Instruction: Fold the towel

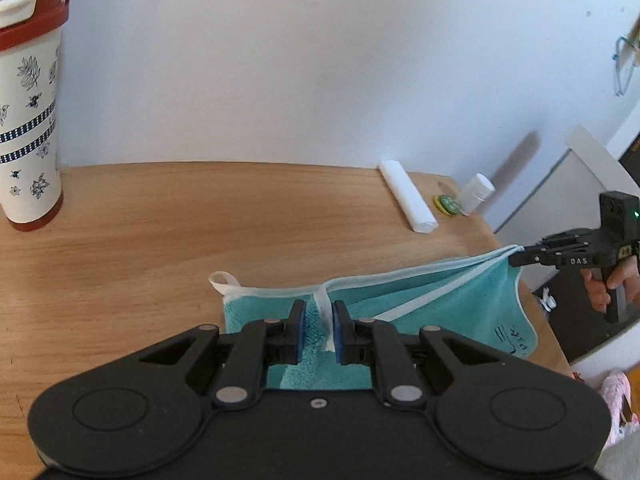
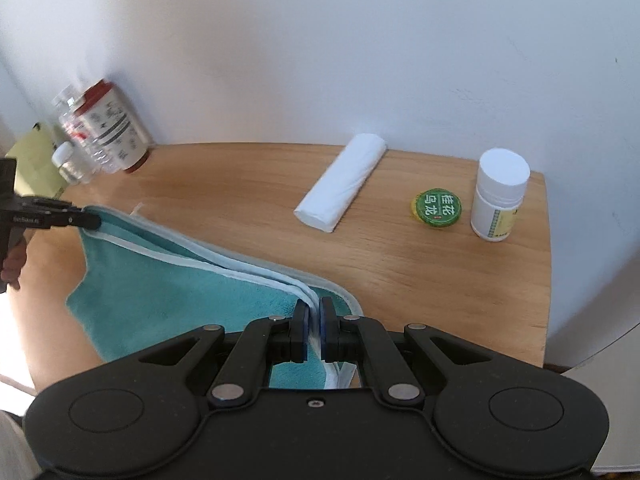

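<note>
A teal towel (image 1: 440,304) (image 2: 160,292) with a pale border is folded into layers and stretched between both grippers above the wooden table (image 1: 160,220) (image 2: 440,280). My left gripper (image 1: 319,332) (image 2: 94,222) is shut on the layered edge at one end. My right gripper (image 2: 315,328) (image 1: 514,258) is shut on the stacked edges at the other end, held slightly above the table's right side. A white hang loop (image 1: 222,280) lies on the wood beyond the left fingers. The part of the towel under each gripper body is hidden.
A white tumbler with a red lid (image 1: 30,120) (image 2: 116,132) and a clear bottle (image 2: 80,136) stand at the back left. A white roll (image 1: 408,202) (image 2: 340,188), a green tin (image 2: 437,208) and a white pill bottle (image 2: 498,196) sit at the back right. A white wall is behind.
</note>
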